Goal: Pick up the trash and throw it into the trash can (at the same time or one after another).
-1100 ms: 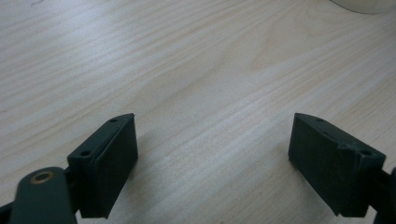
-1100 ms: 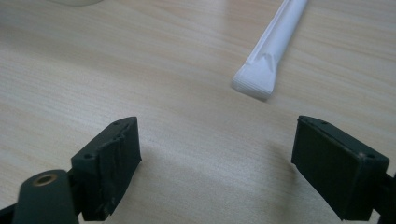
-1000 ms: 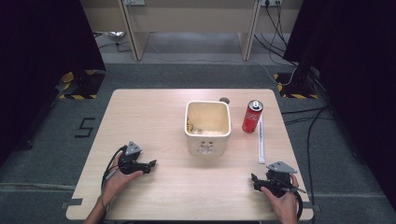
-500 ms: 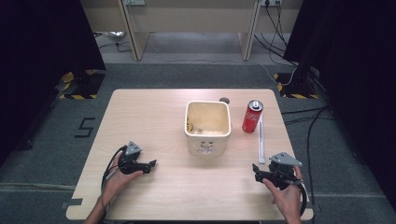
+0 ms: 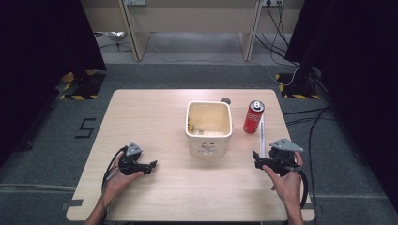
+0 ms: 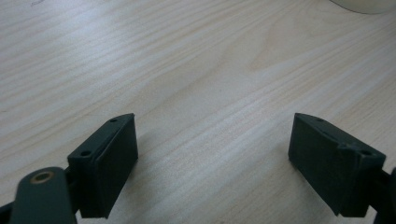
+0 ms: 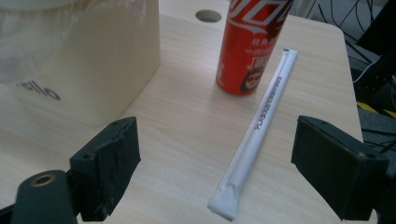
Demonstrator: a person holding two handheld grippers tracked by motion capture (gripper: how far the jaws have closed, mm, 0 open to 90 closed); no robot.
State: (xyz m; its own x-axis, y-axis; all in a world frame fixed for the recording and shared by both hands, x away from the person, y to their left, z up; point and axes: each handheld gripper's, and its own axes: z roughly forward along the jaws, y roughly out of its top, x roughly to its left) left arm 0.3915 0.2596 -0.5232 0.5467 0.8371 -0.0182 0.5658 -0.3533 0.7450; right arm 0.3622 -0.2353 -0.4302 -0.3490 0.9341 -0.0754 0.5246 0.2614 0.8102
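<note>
A cream square bin (image 5: 209, 127) (image 7: 79, 60) with a clear liner stands at the middle of the wooden table (image 5: 150, 117). Right of it stands a red soda can (image 5: 253, 116) (image 7: 251, 42), upright. Beside the can a white wrapped straw (image 5: 262, 130) (image 7: 259, 126) lies flat. My right gripper (image 5: 257, 161) (image 7: 215, 175) is open, held near the front right, with the straw's near end between its jaws. At the front left my left gripper (image 5: 151, 166) (image 6: 212, 161) is open over bare wood, nothing between its jaws.
A round cable hole (image 5: 225, 100) (image 7: 208, 16) sits in the table behind the bin. Cables (image 5: 300, 89) trail on the floor at the right. Desk legs (image 5: 133, 37) and dark curtains stand behind the table.
My right gripper has moved forward and slightly left, toward the straw's near end. The left gripper has stayed where it was.
</note>
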